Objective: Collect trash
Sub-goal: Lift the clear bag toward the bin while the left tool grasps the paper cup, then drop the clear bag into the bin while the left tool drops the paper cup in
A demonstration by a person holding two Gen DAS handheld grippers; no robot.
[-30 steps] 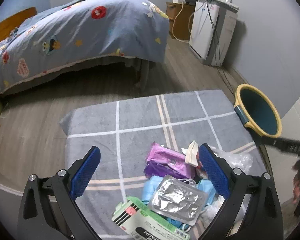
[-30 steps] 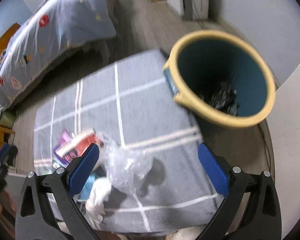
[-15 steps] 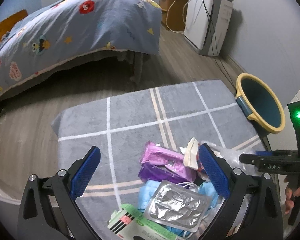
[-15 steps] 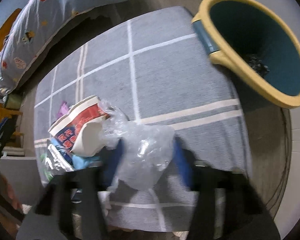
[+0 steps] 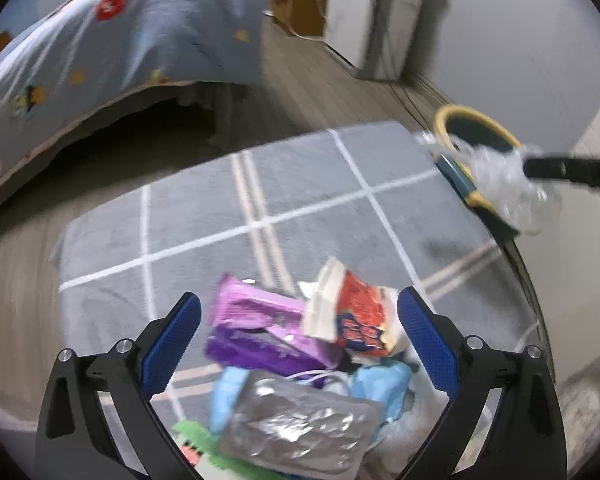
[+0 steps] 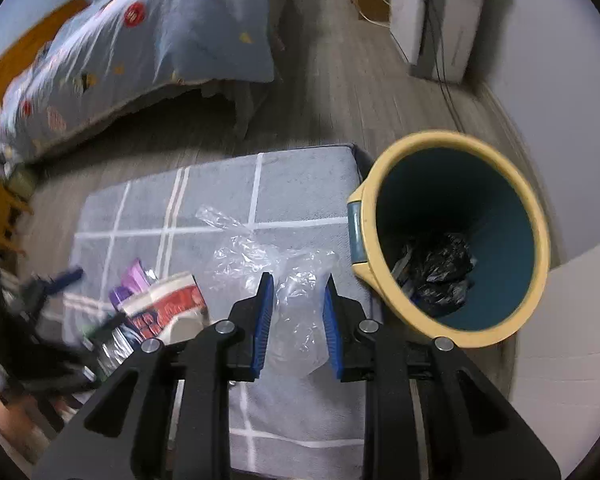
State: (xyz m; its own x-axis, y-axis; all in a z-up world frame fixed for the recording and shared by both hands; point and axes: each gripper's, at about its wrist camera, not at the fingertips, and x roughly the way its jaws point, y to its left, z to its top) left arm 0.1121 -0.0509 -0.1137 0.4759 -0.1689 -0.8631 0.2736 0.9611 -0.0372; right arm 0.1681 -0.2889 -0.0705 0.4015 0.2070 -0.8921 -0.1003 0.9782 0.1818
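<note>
Bedroom floor of grey wood planks spreads out under me, with the bed (image 6: 140, 52) and its cartoon-print quilt well beyond the bin. Next largest is the grey checked mat (image 6: 300, 184), whose far corner lies just beside the bin. That yellow-rimmed teal trash bin (image 6: 452, 240) is my landmark; a crumpled black bag (image 6: 440, 272) already sits at its bottom.

To the mat side of the bin, well apart from it, lies the pile waiting for collection: a purple wipes pack (image 5: 260, 328), a red-and-white food wrapper (image 5: 356, 316) and a silver foil pouch (image 5: 296, 432). My left gripper (image 5: 298, 344) hangs over that pile with its jaws spread wide and nothing between them.

My right gripper (image 6: 296, 320) has the clear plastic bag (image 6: 288, 280) between its jaws, which are closing on it; the pads look pressed into the film. In the left wrist view the bag hangs right at the bin's rim.

To do this step well, I think I should carry the bag fully over the bin's mouth before letting go, because such light film may drift or catch on the rim. The trailing loose end should clear the rim too.
</note>
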